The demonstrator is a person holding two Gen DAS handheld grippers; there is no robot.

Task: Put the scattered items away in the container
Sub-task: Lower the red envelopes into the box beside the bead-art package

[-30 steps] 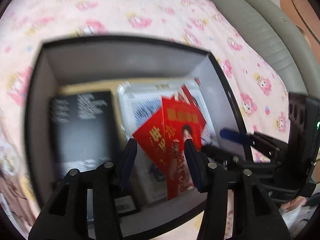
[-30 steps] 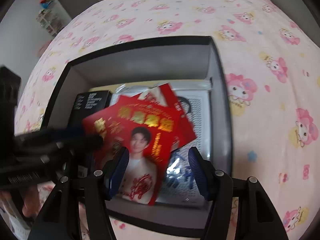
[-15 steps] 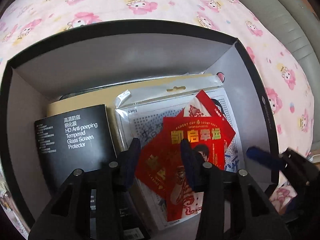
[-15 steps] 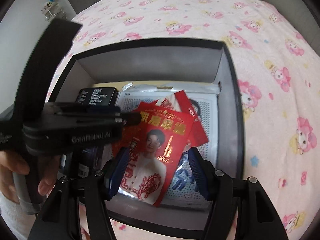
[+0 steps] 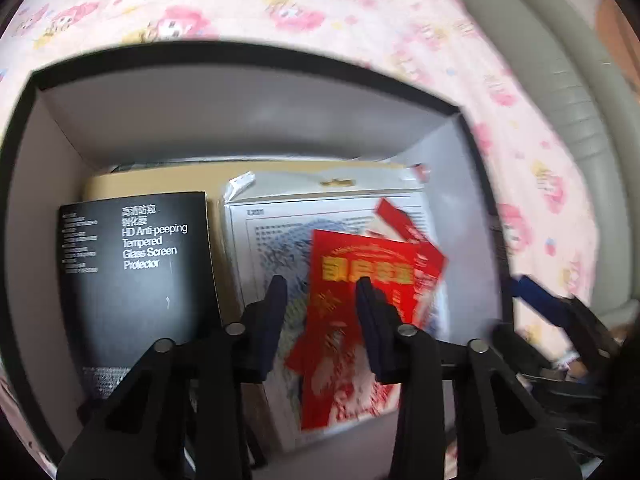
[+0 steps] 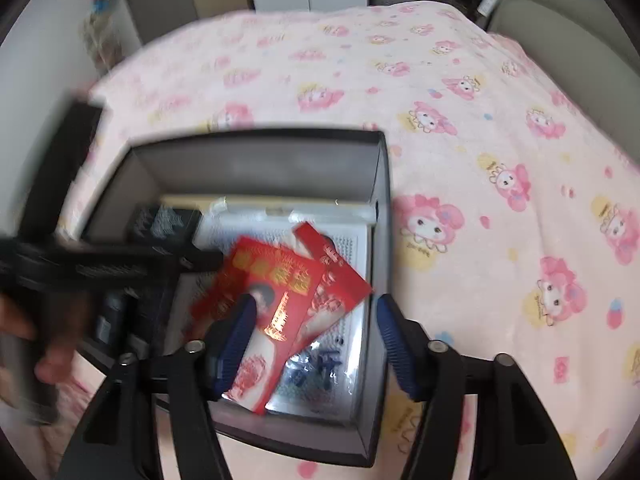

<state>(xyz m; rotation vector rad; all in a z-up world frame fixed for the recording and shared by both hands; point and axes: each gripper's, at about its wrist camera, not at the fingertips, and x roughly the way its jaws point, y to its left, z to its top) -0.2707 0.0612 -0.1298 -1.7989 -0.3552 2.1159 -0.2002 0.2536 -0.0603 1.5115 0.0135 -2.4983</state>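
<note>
A black-rimmed box (image 5: 240, 52) (image 6: 260, 134) stands on the pink blanket. Inside lie a black screen-protector pack (image 5: 136, 280) (image 6: 164, 220), a clear plastic packet (image 5: 280, 232) (image 6: 348, 248) and red envelopes (image 5: 400, 256) (image 6: 280, 276) fanned on top of the packet. My left gripper (image 5: 322, 304) hangs inside the box over the envelopes' left edge, its jaws closing with a gap still showing and nothing pinched. My right gripper (image 6: 314, 336) stands open above the box's near right corner, holding nothing.
A person's hand (image 6: 24, 340) holds the left gripper (image 6: 120, 264) at the box's left side. The cartoon-print blanket (image 6: 480, 120) spreads all around. A grey padded bed end (image 5: 560, 80) (image 6: 560, 20) runs along the right. Cupboards stand beyond the bed.
My left gripper's jaws have narrowed and it has sunk deeper into the box, drifting left off the envelopes. My right gripper has lifted away, so the box looks smaller.
</note>
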